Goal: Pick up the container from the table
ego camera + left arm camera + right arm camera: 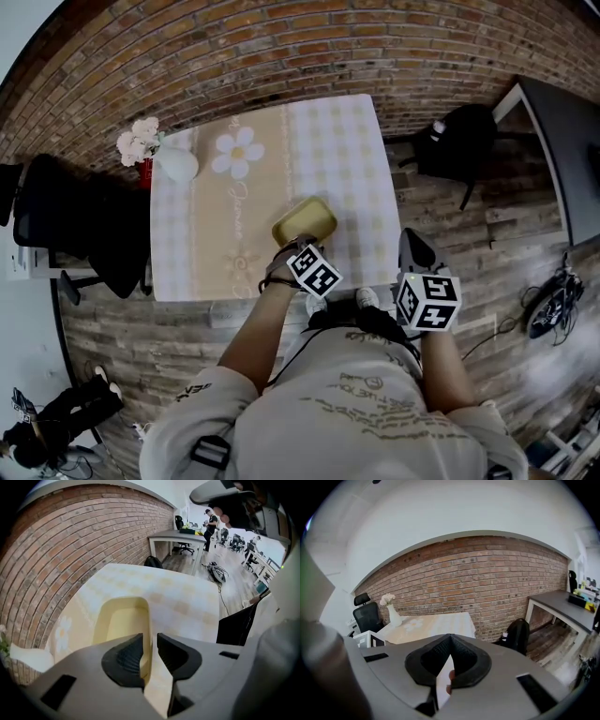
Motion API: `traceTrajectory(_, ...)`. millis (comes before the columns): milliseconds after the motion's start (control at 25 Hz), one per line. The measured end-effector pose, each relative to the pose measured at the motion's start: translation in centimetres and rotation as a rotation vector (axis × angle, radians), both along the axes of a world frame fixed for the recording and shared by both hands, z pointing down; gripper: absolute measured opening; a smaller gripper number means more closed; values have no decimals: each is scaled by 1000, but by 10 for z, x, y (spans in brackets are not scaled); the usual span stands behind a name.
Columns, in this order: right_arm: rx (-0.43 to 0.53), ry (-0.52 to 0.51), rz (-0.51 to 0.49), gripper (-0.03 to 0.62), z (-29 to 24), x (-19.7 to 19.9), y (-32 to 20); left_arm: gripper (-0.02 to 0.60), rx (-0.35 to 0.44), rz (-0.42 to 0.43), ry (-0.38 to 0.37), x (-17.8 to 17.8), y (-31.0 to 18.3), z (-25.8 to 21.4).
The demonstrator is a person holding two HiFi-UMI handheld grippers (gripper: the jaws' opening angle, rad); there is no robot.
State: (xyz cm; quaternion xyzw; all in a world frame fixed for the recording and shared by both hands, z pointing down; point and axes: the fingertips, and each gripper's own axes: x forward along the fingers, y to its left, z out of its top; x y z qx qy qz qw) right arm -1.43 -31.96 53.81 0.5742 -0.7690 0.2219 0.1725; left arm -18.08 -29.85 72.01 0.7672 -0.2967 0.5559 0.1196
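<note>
Straddling the yellow container's (119, 623) right wall, the left tool (150, 638) has its jaws apart. It should close squarely on that wall, then lift level. The container lies toward the counter's (347, 169) 6 o'clock edge. The right tool (450, 640) is pinched together, empty.

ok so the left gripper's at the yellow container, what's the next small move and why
Probably close the left gripper on the container. Its jaws straddle one side wall, one inside and one outside, with a gap showing beside the outer jaw. The container rests on the table, so lifting should likely wait for a firm pinch.
</note>
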Motion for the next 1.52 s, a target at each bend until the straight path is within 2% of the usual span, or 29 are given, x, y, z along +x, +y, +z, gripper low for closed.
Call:
traceTrajectory(280,-3,10,23,2,5,11,5,78,-47,4,-68,-4,0,23)
traceTrajectory(480,-6,21,23,2,6,12,3,78,-39,14,-121,-11,-2,31)
traceTrajectory(600,-6,25,20,2,6,12,2,48,-33,5,-123,-12,-5,30)
traceTrajectory(880,-5,29,-6,2,6,6,-2,21,-25,-26,-96,-12,-5,25)
traceTrajectory(1520,9,6,-108,2,6,-20,-13,12,44,-141,-81,-35,-8,-15)
